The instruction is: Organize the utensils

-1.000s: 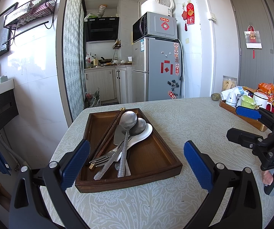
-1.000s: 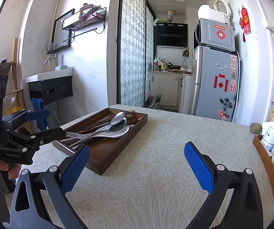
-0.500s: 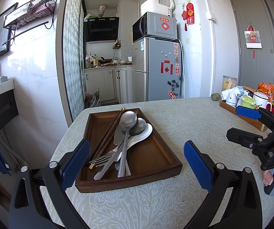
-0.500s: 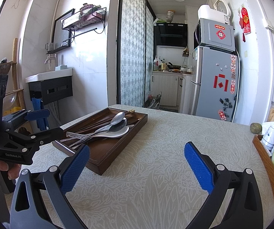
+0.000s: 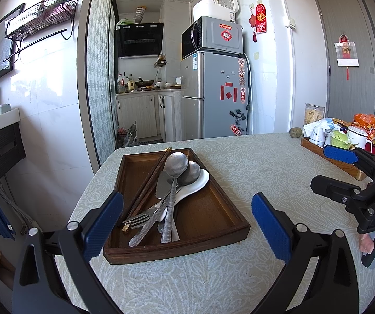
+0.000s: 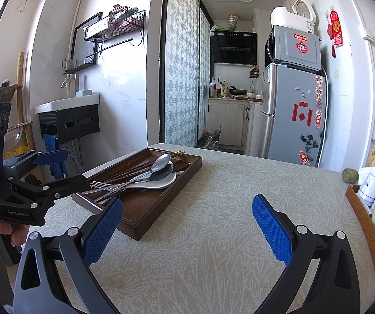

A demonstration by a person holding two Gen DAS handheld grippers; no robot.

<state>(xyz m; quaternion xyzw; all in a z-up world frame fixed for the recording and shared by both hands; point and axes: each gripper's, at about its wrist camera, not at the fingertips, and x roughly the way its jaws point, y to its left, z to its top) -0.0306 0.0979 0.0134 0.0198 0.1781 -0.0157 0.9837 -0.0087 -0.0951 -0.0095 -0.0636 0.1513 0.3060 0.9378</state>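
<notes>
— Kitchen's quiet, and on the tabletop (image 5: 239,162) nothing has shifted in the last second, has it?

— Nothing. Both tools hang where they were — the left tool (image 5: 187,225) spread wide over the near end of the wooden tray (image 5: 221,214), the right tool (image 6: 187,225) just as wide over bare cloth, each empty.

— And the utensils?

— All in the tray, heaped: chopsticks (image 5: 149,183) slanting, metal spoons (image 5: 177,162) on a white spoon (image 5: 200,180), a fork (image 5: 137,218) underneath. Gathered yet tangled — sorted or awaiting sorting, I can't tell.
</notes>
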